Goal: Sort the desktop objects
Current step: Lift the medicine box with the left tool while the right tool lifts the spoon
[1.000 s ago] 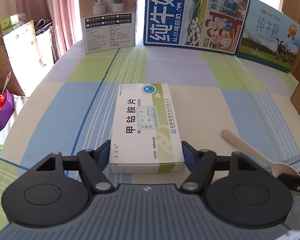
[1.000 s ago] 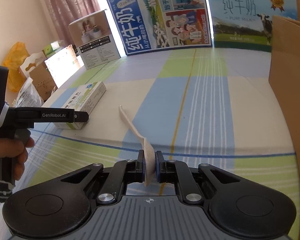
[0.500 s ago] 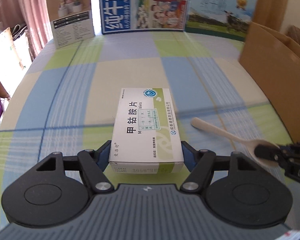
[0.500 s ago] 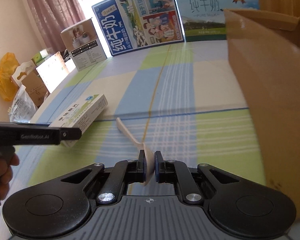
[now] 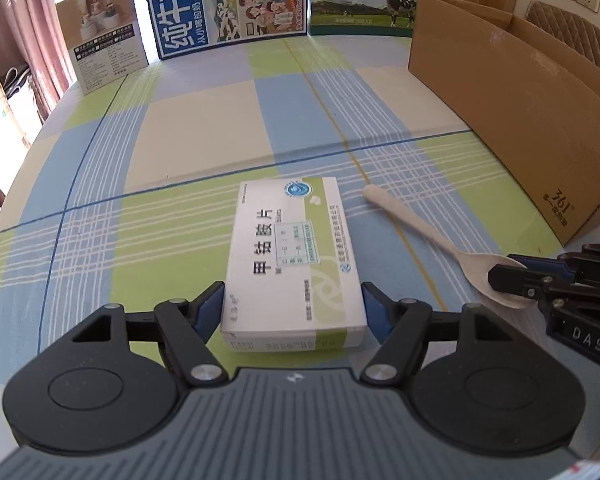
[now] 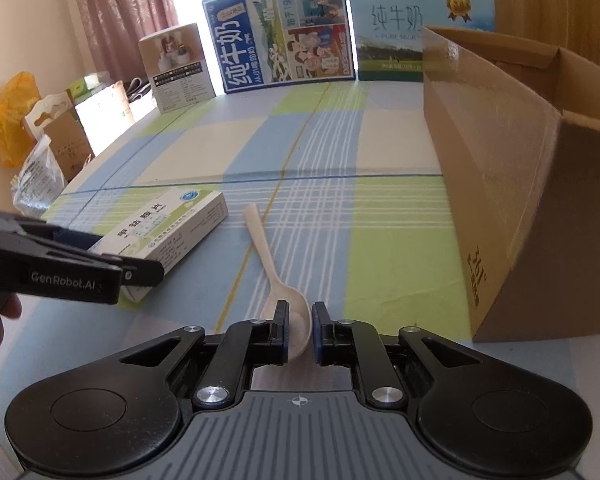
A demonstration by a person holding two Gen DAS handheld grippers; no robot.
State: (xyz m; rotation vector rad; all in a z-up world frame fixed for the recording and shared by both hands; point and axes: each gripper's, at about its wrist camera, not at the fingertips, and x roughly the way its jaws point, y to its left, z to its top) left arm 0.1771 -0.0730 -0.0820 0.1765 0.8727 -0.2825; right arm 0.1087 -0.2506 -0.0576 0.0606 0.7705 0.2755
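Observation:
A white and green medicine box (image 5: 292, 264) sits lengthwise between the pads of my left gripper (image 5: 292, 304), which is shut on its near end and holds it just over the checked tablecloth (image 5: 204, 128). A pale spoon (image 6: 266, 256) points its handle away from me. Its bowl lies between the jaws of my right gripper (image 6: 300, 320), which are opening, with a thin gap at the right pad. In the left wrist view the right gripper (image 5: 512, 280) covers the spoon (image 5: 420, 232) at its bowl. The medicine box (image 6: 168, 228) lies left of the spoon.
An open brown cardboard box (image 6: 500, 200) stands at the right, close to the spoon; it is the cardboard box (image 5: 520, 120) along the table's right edge. Milk cartons (image 5: 228, 4) and a small product box (image 5: 104, 36) line the far edge. Bags sit off the left side.
Both grippers have travelled right with their loads, bringing the cardboard box close. The right jaws, earlier clamped on the spoon bowl, have parted slightly and the bowl has turned flatter.

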